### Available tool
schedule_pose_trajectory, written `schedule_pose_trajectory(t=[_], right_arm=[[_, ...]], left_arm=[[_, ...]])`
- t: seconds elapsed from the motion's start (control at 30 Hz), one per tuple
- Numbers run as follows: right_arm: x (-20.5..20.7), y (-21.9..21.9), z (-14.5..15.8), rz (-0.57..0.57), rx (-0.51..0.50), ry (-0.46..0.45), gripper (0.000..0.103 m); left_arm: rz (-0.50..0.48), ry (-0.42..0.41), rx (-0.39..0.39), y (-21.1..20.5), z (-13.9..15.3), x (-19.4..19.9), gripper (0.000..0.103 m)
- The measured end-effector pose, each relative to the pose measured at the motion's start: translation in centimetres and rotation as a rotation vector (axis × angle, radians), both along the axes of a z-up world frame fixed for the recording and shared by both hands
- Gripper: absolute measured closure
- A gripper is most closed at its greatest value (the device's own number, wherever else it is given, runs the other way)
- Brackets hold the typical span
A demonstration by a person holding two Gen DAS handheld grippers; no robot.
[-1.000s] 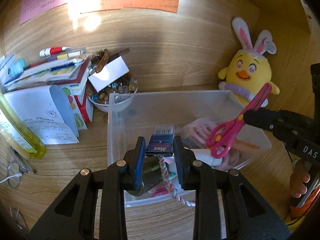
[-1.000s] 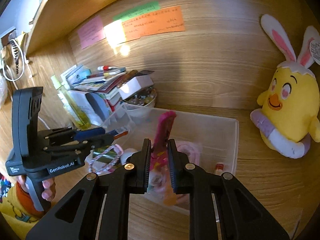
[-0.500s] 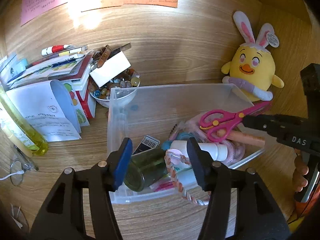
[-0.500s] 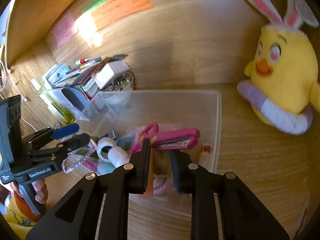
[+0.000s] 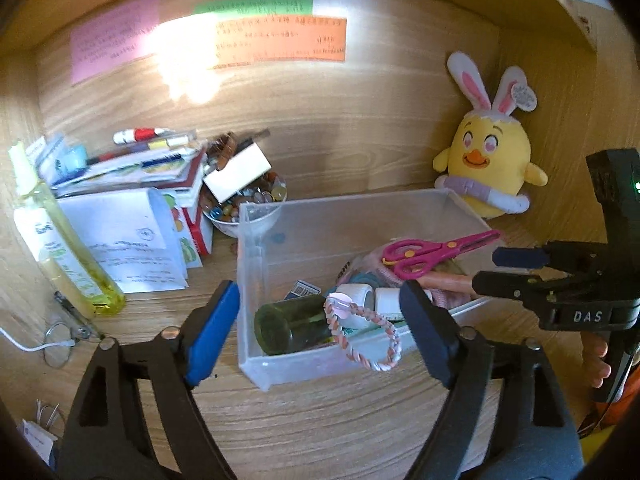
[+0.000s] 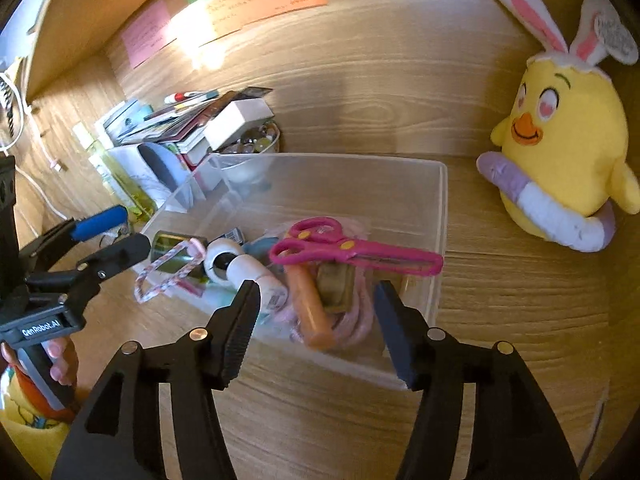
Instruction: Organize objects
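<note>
Since a second ago both grippers have let go: the pink scissors (image 6: 352, 250), then clamped upright in the right gripper (image 6: 316, 312), now lie flat on top of the clutter in the clear plastic bin (image 6: 442, 200). Their long axis runs across the bin, blades pointing at its right wall and handle loops toward its middle. The right gripper's jaws are opening with nothing between them, just short of the bin's near rim. The left gripper (image 5: 320, 324), which a second ago pinched a small blue box, is also opening and empty, its fingers straddling the bin's near corner, where a green glass bottle (image 5: 290, 324) lies on its side and a braided pink cord (image 5: 362, 336) hangs over the rim. A yellow bunny-eared plush (image 6: 560, 152) sits to the right of the bin.
</note>
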State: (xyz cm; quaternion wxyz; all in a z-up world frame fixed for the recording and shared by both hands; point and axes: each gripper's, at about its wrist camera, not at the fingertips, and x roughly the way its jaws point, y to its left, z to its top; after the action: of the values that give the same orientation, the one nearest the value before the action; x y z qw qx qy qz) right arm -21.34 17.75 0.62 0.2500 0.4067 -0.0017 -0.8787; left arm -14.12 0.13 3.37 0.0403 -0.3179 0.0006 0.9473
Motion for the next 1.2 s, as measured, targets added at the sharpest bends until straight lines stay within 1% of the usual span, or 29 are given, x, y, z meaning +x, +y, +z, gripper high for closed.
schedule_pose_trajectory(t=[0.07,0.13,0.27,0.37,0.43,0.5,0.63,0.83,1.0,1.2], right_arm=[[0.8,0.0,0.3,0.009,0.003,0.007,0.045],[1.9,-0.1,0.6,0.011,0.012,0.029,0.040],[4.1,-0.2,1.8,0.012,0.015,0.093,0.036],[5.9,-0.3,2.9,0.004,0.012,0.158,0.032],[7.3,-0.4,3.5,-0.005,0.011,0.207,0.024],[8.6,-0.7,3.9,-0.016,0.019,0.258,0.021],[10.6,-1.0,3.9,-0.034,0.035,0.318,0.020],[11.7,-0.8,2.8,-0.048,0.006,0.303,0.019],[12.1,-0.3,2.4,-0.063,-0.011,0.296,0.019],[12.5,0.0,1.9,-0.074,-0.014,0.297,0.019]], left_arm=[[0.005,0.015,0.007,-0.2,0.3,0.6,0.016],[0.012,0.029,0.022,-0.4,0.7,1.5,0.013],[0.024,0.049,0.045,-0.8,0.9,2.8,0.009],[0.034,0.057,0.054,-0.9,0.9,3.8,0.007],[0.035,0.060,0.063,-0.9,0.7,4.6,0.007],[0.039,0.063,0.068,-0.8,0.5,5.2,0.007],[0.054,0.086,0.056,-0.4,0.1,6.8,0.004],[0.035,0.112,0.045,0.5,-0.4,8.9,0.003],[0.018,0.121,0.041,1.3,-0.7,9.6,0.003],[0.019,0.109,0.076,1.4,-1.2,9.3,0.003]])
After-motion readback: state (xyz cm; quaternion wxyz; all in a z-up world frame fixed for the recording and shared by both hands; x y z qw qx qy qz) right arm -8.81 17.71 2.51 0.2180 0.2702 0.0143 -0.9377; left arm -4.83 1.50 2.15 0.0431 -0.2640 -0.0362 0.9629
